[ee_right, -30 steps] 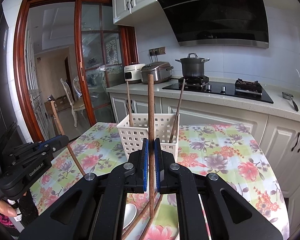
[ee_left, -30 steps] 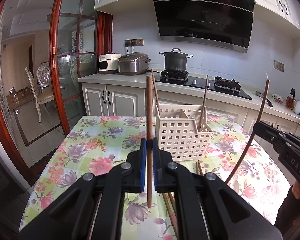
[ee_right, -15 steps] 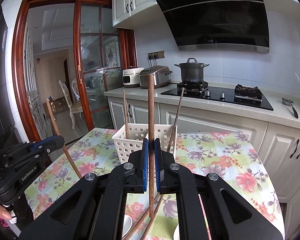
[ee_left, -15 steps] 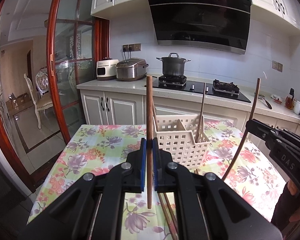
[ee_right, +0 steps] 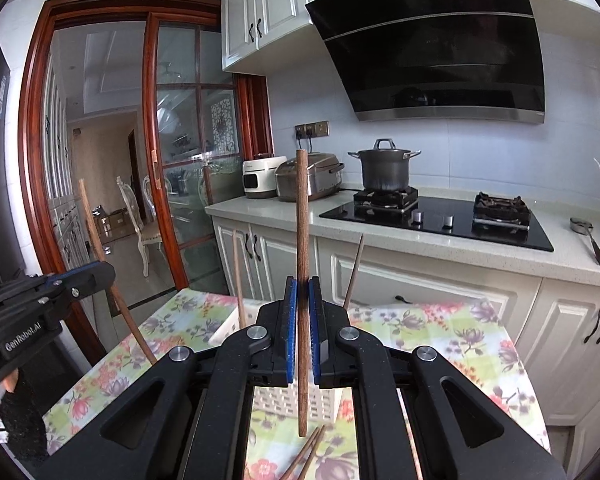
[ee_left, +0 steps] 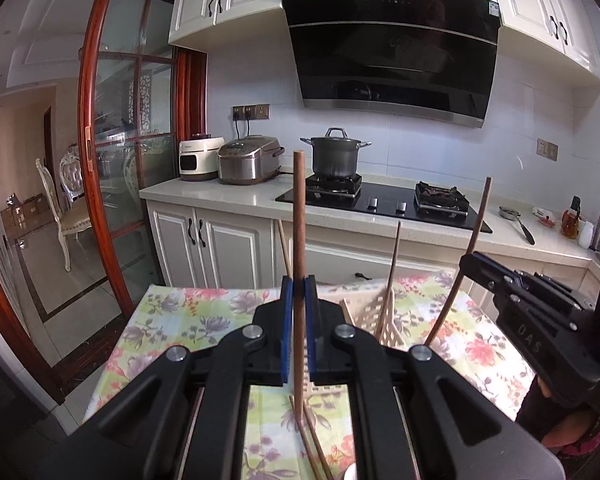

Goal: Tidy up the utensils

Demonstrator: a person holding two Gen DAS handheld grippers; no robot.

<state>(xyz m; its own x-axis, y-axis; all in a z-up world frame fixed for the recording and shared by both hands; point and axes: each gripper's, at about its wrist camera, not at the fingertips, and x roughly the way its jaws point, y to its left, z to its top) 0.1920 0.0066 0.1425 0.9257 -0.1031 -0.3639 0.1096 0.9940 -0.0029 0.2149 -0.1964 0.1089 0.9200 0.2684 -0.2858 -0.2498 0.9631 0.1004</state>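
My left gripper is shut on a brown chopstick held upright above the floral table. My right gripper is shut on another upright chopstick. Each gripper shows in the other's view: the right gripper with its slanted chopstick at the right, the left gripper with its chopstick at the left. The white lattice basket stands ahead, below both grippers, partly hidden by them. Two chopsticks lean in it. Loose chopsticks lie on the table beneath.
Behind the table runs a white counter with a rice cooker, a pot on the black stove and a ladle. A wood-framed glass door is at the left. A hand holds the right gripper.
Both grippers have risen with their chopsticks still clamped. The basket and table have dropped lower in both views and are now largely covered by the gripper bodies.
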